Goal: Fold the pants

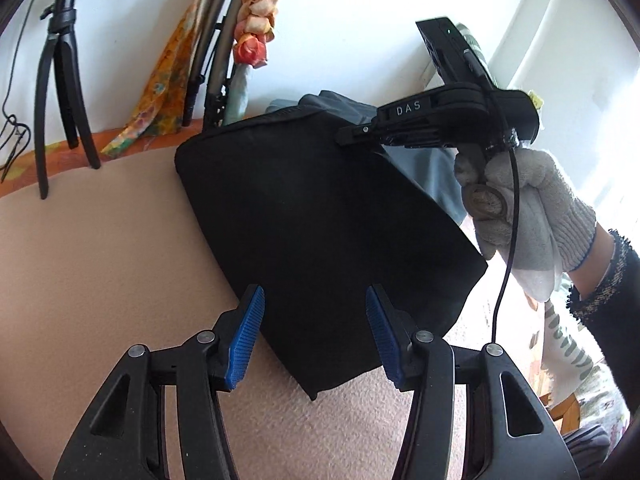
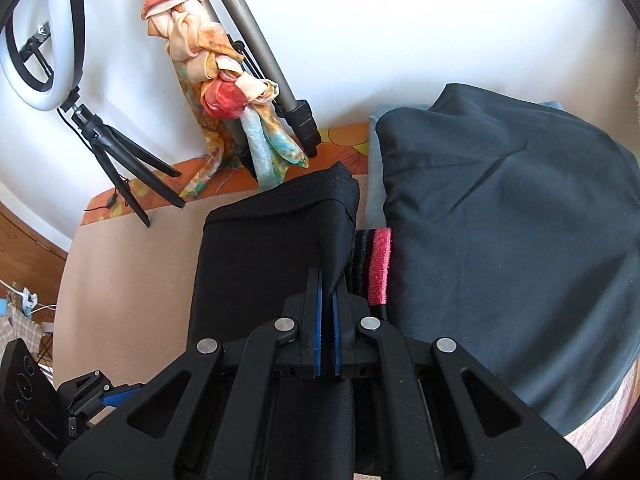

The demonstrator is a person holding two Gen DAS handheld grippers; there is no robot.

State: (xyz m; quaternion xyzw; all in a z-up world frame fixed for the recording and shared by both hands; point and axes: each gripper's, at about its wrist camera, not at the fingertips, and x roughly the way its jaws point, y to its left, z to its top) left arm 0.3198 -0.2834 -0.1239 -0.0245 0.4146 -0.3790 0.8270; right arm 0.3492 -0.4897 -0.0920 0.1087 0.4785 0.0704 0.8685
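The black pants (image 1: 320,232) lie folded into a compact rectangle on the pink bed surface (image 1: 100,272). My left gripper (image 1: 316,320) is open, its blue pads just above the near edge of the pants, holding nothing. My right gripper (image 2: 328,308) is shut on the right edge of the black pants (image 2: 264,264), pinching a fold of the cloth. In the left wrist view the right gripper (image 1: 352,134) sits at the far right corner of the pants, held by a gloved hand (image 1: 520,208).
A pile of dark grey-blue clothes (image 2: 512,240) lies right of the pants, with a black and pink striped item (image 2: 376,268) between them. A ring light on a small tripod (image 2: 116,160), a larger tripod (image 2: 256,48) and a colourful scarf (image 2: 208,80) stand against the white wall.
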